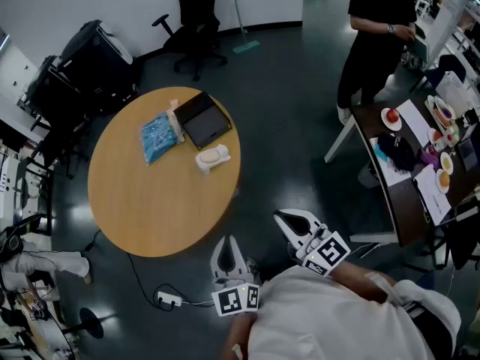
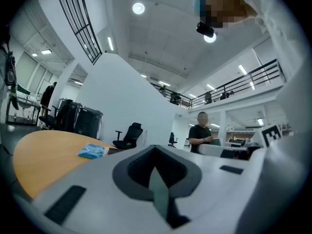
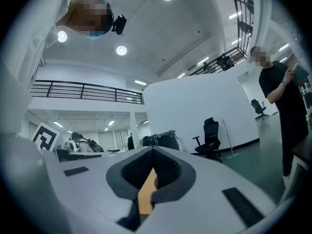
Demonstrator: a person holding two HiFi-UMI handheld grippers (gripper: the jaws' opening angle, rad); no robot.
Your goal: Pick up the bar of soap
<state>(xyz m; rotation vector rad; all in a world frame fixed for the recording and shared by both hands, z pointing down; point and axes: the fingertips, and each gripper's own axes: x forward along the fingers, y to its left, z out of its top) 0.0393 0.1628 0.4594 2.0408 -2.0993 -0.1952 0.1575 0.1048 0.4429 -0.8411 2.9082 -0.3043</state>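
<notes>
The bar of soap (image 1: 212, 158) is a pale cream lump on the round wooden table (image 1: 150, 208), just right of its middle. It lies next to a blue packet (image 1: 159, 138) and a black tablet (image 1: 204, 120). Both grippers hang off the table's near right edge, close to my body and far from the soap. My left gripper (image 1: 229, 241) is shut with nothing in it, and my right gripper (image 1: 280, 216) is shut and empty too. In the left gripper view the shut jaws (image 2: 155, 148) point over the table edge (image 2: 39, 152) towards the blue packet (image 2: 92, 151); the soap is hidden there.
A person (image 1: 379, 28) stands at the far right beside a dark table (image 1: 397, 201) with dishes and papers. A black office chair (image 1: 196, 21) and black cases (image 1: 86, 66) stand beyond the round table. A power strip (image 1: 169, 300) and cable lie on the floor by my left gripper.
</notes>
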